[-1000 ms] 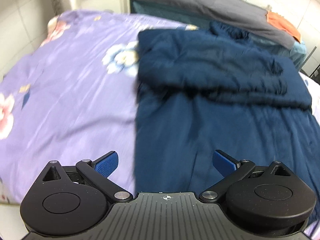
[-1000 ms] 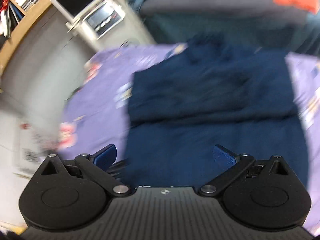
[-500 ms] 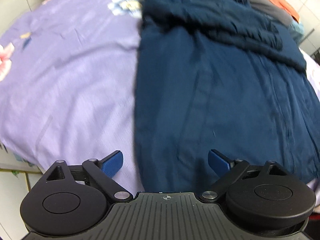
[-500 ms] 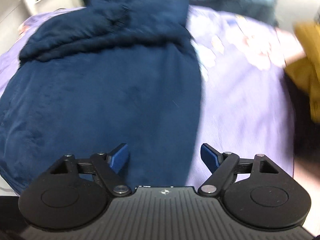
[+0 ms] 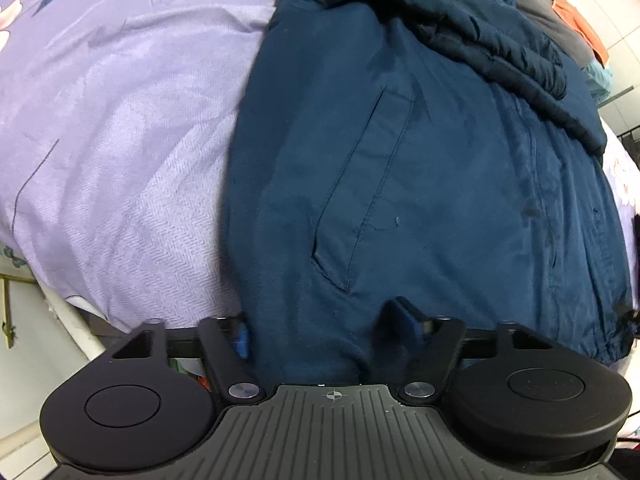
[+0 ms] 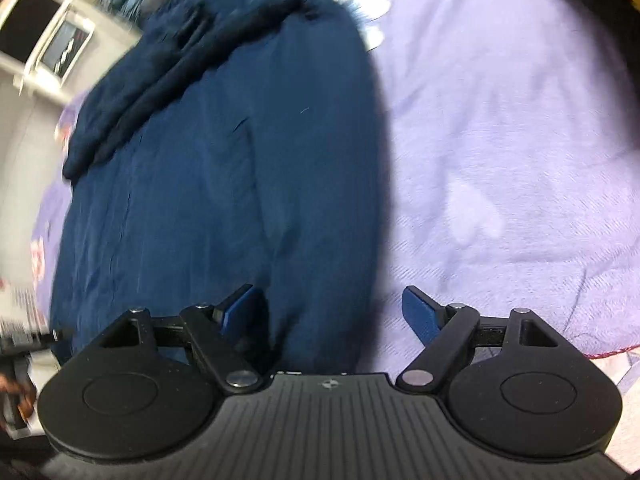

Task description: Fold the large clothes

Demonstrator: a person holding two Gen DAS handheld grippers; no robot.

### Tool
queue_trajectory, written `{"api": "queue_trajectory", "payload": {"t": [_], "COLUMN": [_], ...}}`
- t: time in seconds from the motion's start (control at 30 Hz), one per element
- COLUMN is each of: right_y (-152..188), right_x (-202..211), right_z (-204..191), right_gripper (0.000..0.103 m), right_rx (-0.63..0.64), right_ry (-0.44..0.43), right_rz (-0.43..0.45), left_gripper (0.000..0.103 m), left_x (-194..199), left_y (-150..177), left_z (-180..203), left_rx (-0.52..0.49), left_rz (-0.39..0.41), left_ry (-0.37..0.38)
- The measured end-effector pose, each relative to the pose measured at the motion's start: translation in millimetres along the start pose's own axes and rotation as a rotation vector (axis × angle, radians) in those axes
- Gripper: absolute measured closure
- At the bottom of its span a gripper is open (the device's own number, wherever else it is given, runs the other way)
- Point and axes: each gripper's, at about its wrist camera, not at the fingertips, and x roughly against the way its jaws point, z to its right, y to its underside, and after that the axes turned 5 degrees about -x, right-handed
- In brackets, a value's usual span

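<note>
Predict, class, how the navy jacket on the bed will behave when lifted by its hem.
The navy jacket will probably sag: it lies creased on the purple sheet. Its padded, bunched top suggests bulk rather than weight. It won't roll.

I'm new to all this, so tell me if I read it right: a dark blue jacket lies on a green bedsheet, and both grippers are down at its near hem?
Nearly. The bedsheet is purple with flowers, not green; the left wrist view shows it plainly. The rest holds: the jacket lies on it, with the left gripper and right gripper at its near hem, the right one's jaws closing around the edge.
</note>
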Motion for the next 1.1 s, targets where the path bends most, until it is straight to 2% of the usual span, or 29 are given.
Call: {"api": "queue_trajectory", "payload": {"t": [0.03,0.1,0.13,0.17,0.2,0.27,0.3,0.37,0.53,0.67,0.73,0.87,1.1], "right_y": [0,1,2,4,6,9,9,9,-3,-16,-30,-73,-187], "right_x": [0,-6,-10,-12,-12,-8,-7,-4,4,23,32,48,71], "right_z": [-4,-9,-11,-14,-16,-21,-23,-22,-26,-26,-31,-54,-89], "right_gripper": [0.026,0.033,0.035,0.036,0.039,0.047,0.051,0.054,0.064,0.073,0.076,0.078,0.078], "right_rx": [0.009,-0.003,-0.013,-0.020,-0.019,-0.005,-0.003,-0.015,-0.051,-0.127,-0.157,-0.141,-0.171], "right_ry": [-0.009,-0.011,-0.012,-0.010,-0.006,-0.002,-0.002,-0.001,-0.044,-0.139,-0.215,-0.321,-0.531], "right_rz": [-0.018,-0.062,-0.078,-0.086,-0.087,-0.088,-0.087,-0.089,-0.109,-0.103,-0.085,-0.039,0.091], "left_gripper": [0.000,0.006,0.012,0.013,0.013,0.023,0.024,0.030,0.035,0.037,0.038,0.039,0.042], "left_x": [0,1,3,5,7,10,11,11,22,36,42,55,80], "left_y": [-2,-8,-11,-12,-14,-17,-19,-23,-34,-51,-65,-109,-226], "left_z": [1,3,4,5,6,8,9,11,13,11,16,31,39], "left_rx": [-0.003,-0.025,-0.039,-0.048,-0.058,-0.071,-0.076,-0.090,-0.116,-0.064,-0.070,-0.100,-0.123], "left_rz": [-0.001,-0.017,-0.025,-0.032,-0.038,-0.045,-0.052,-0.067,-0.087,-0.077,-0.059,0.018,0.205], "left_ry": [-0.003,-0.003,-0.006,-0.009,-0.009,-0.005,-0.004,0.001,0.038,0.110,0.129,0.164,0.217]}}
